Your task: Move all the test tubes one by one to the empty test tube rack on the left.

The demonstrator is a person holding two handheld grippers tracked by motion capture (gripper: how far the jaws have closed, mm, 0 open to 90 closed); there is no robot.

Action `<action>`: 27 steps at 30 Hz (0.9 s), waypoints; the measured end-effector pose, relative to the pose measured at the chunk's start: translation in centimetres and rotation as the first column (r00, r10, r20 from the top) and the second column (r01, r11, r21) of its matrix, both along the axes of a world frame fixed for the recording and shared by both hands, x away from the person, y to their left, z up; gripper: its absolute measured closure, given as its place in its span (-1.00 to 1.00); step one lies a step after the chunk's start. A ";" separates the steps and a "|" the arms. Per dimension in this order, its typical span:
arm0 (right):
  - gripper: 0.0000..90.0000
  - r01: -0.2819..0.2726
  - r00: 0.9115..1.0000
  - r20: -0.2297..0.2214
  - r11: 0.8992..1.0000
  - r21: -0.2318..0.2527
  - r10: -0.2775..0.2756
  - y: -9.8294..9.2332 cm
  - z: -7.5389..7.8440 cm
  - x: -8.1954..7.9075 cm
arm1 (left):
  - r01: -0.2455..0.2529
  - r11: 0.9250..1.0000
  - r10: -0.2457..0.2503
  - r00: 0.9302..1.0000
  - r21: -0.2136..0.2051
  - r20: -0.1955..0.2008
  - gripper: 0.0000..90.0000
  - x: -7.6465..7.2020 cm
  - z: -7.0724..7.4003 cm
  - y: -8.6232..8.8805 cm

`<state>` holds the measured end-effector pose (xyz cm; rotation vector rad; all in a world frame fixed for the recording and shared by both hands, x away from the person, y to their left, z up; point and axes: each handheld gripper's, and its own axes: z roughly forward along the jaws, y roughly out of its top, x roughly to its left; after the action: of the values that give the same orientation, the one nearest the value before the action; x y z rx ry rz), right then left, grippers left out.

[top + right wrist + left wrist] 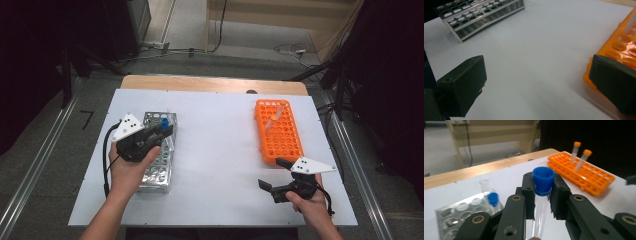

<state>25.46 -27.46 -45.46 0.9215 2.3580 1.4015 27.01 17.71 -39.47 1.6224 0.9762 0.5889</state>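
The left gripper (161, 134) pinched a clear plastic tube with a blue screw cap (543, 185) just under the cap, its jaws pressed on the tube's sides, and held it over the far end of the shiny metal tube rack (159, 170) on the white table top (220, 150). The right gripper (274, 175) hung beside the near end of the orange plastic tube rack (278, 131) with its jaws spread wide and nothing between them

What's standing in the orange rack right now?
Two orange-capped tubes stand tilted in holes near the far end of the orange rack. The other visible holes look empty. The tubes' lower ends are hidden inside the rack.
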 end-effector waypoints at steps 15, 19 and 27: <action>-1.00 0.030 0.999 -0.016 1.000 -0.002 -0.030 -2.4 -0.5 -0.4 | -0.123 0.992 0.124 0.992 -0.018 0.026 0.70 2.9 -1.2 0.4; -1.00 0.027 0.999 -0.018 1.000 -0.002 -0.027 -2.3 -0.5 -0.4 | -0.145 0.989 0.145 0.989 -0.003 0.038 0.70 3.1 -1.6 0.0; -1.00 0.031 0.999 -0.021 1.000 0.000 -0.031 -2.4 -0.5 -0.4 | -0.163 0.986 0.163 0.987 0.037 0.005 0.69 3.2 -3.0 -0.3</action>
<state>25.10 -29.89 -46.00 0.9739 2.3480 1.3877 30.23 17.37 -42.45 1.5837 1.1097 0.7234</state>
